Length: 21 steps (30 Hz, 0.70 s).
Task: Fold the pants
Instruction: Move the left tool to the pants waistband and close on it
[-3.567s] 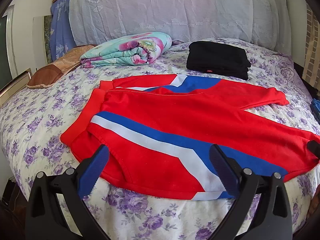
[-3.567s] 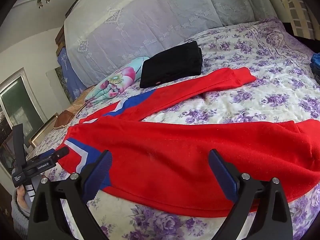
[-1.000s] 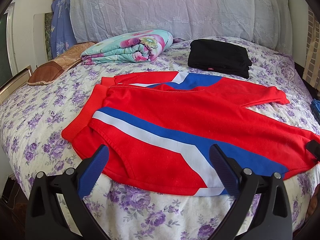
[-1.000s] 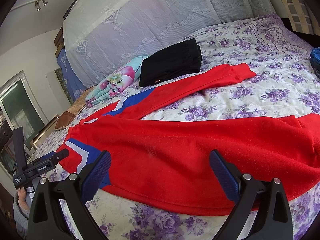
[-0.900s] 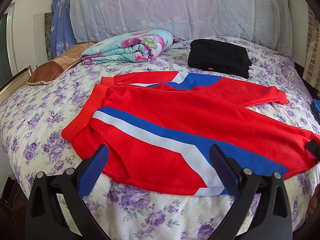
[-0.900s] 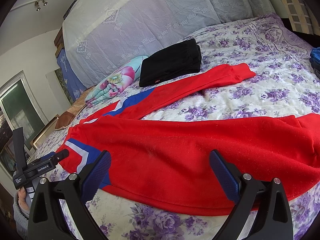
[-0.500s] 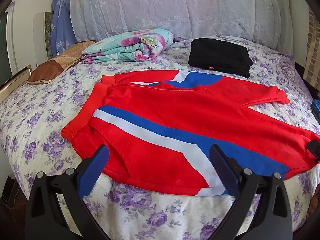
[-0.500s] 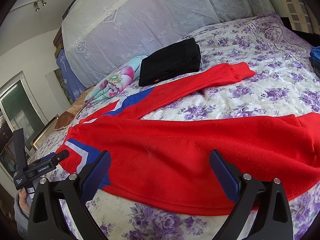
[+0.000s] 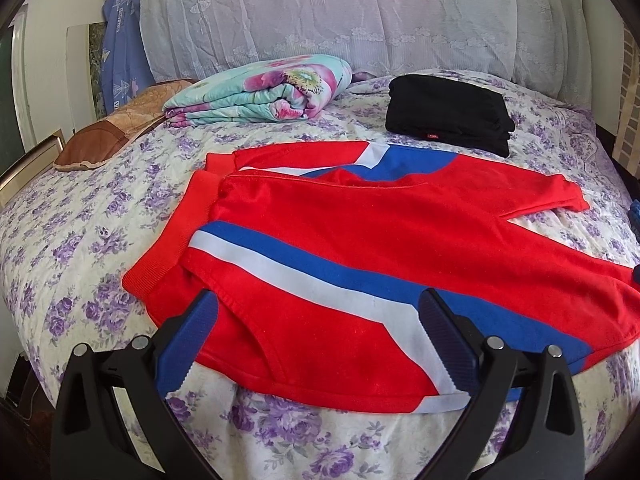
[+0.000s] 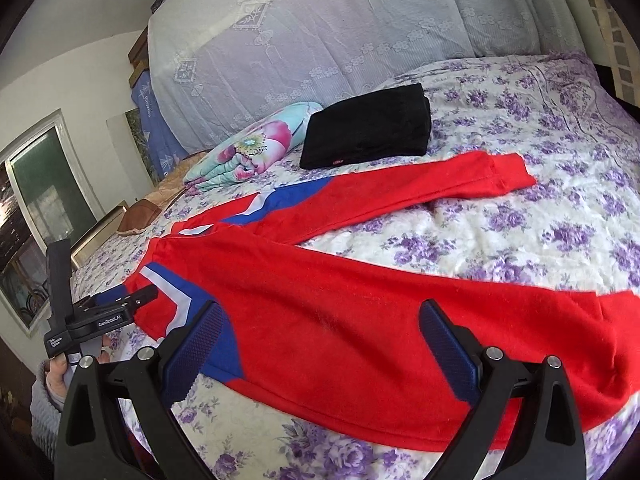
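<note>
**Pants lie at the bed edge, both tongs wide and empty**

The red pants (image 9: 360, 240) lie spread on the flowered bedspread (image 9: 80, 240), with the waistband toward the left and the two legs going to the right in a V. The near leg runs along the front edge of the bed, and its lower hem already reaches that edge. The left gripper (image 9: 320, 340) hovers over the hip part with its jaws far apart and nothing between them. The right gripper (image 10: 320, 344) hangs over the near leg, also spread wide and holding nothing.

The main risk, in my judgement, is that the near leg slides off the front edge when it is pulled or lifted, because there is almost no bedspread in front of it. A pinch that takes only the upper layer of cloth can also separate the layers and give a crooked fold. The jaws can catch the bedspread together with the pants.

Free room is behind, between the legs and toward the far leg. Further back the folded black garment (image 9: 448, 120) and the rolled floral blanket (image 9: 260, 92) limit the space, but they are well apart from the pants.
</note>
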Each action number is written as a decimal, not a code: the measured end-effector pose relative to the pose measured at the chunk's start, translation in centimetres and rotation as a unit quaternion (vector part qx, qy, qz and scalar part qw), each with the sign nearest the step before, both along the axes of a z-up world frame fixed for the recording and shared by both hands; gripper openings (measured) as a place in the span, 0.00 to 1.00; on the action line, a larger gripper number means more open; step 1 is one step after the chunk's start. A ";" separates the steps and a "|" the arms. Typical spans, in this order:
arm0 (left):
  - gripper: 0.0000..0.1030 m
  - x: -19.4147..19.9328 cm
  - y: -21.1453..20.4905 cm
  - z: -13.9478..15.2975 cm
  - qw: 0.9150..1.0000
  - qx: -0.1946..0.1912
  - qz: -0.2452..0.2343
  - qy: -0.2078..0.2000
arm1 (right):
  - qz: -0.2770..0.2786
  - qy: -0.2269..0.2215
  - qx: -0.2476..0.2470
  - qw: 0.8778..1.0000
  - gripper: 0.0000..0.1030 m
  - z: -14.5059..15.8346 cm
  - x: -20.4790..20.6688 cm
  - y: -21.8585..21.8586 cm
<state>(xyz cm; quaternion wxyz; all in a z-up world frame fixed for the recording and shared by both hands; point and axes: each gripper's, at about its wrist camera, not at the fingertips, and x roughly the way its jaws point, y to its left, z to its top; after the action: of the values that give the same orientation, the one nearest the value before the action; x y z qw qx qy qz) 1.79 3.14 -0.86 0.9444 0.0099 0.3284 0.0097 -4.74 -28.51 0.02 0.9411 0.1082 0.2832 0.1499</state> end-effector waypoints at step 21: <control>0.95 6.9 13.7 3.4 0.990 -0.059 0.130 0.018 | 0.066 0.035 -0.036 0.997 0.96 4.0 19.4 -1.3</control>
<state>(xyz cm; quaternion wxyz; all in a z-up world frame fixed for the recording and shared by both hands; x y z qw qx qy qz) 8.70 16.87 2.51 0.9282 -0.0881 0.3434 0.1132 14.62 -29.82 4.05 0.9219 0.0600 0.3278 0.1977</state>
